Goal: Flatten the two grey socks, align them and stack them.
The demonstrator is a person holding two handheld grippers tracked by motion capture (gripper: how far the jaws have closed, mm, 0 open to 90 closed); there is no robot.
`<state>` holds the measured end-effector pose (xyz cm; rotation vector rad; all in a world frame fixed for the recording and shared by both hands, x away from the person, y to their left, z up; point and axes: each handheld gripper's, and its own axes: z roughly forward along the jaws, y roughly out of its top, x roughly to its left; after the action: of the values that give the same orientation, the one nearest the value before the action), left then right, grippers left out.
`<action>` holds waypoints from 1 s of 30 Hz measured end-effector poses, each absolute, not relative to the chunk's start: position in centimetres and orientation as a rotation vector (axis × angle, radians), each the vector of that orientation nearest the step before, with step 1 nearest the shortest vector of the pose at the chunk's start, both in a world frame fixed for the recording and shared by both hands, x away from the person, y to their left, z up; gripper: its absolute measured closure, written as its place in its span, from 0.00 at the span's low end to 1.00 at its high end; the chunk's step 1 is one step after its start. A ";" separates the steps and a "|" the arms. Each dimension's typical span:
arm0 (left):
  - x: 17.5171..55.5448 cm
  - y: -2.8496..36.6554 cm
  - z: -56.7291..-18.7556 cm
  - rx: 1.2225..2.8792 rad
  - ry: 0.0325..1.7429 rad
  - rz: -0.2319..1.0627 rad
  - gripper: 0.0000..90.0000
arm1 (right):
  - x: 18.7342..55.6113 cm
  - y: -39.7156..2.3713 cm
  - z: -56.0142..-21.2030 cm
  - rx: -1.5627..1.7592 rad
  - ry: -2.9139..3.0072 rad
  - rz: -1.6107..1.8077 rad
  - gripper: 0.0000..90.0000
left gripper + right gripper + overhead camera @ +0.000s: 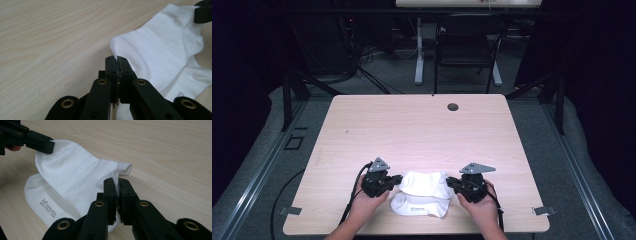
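Near the table's front edge, a white sock [424,182] is stretched between my two grippers. My left gripper [398,180] is shut on its left end; in the left gripper view the jaws [116,60] pinch a corner of the fabric [160,47]. At the other end my right gripper [452,183] is shut too, its jaws [117,182] closed on the sock's edge [75,175]. A second white sock [419,206] with small printed lettering [48,207] lies flat on the table, partly under the held one.
The light wooden table [412,130] has a round cable hole [453,107] near its far edge. Beyond the table stand a dark chair [467,50] and a white desk leg [419,55]. The person's hands [364,205] come in from the front edge.
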<state>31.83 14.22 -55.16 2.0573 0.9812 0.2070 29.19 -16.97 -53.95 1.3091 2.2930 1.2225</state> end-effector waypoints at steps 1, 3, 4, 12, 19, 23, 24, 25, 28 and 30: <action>31.6 14.3 -55.2 2.057 0.982 0.206 0.99 | 28.9 -16.8 -53.8 1.294 2.303 1.216 0.95; 30.9 14.6 -55.2 2.066 0.975 0.204 0.99 | 28.7 -16.6 -53.7 1.283 2.312 1.217 0.95; 30.9 14.6 -55.2 2.066 0.975 0.204 0.99 | 28.7 -16.6 -53.7 1.283 2.312 1.217 0.95; 29.1 15.1 -54.7 2.079 0.958 0.203 0.99 | 28.2 -16.1 -53.7 1.266 2.350 1.205 0.95; 27.6 15.5 -54.5 2.094 0.943 0.199 0.99 | 27.1 -16.0 -53.7 1.238 2.376 1.184 0.95; 27.1 15.6 -54.6 2.084 0.955 0.202 0.99 | 26.5 -15.7 -53.8 1.226 2.394 1.167 0.95; 27.0 15.7 -54.7 2.084 0.958 0.196 0.99 | 26.4 -15.6 -53.8 1.221 2.397 1.164 0.95; 26.9 15.8 -54.8 2.085 0.955 0.202 0.99 | 26.2 -15.4 -54.0 1.210 2.401 1.155 0.95; 26.8 15.8 -55.4 2.088 0.965 0.197 0.98 | 26.3 -15.3 -54.1 1.207 2.411 1.147 0.95; 26.8 15.8 -55.7 2.098 0.961 0.193 0.98 | 26.3 -15.2 -54.3 1.208 2.417 1.142 0.95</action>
<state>26.77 15.77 -55.69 2.0981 0.9608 0.1927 26.28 -15.15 -54.32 1.2082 2.4165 1.1425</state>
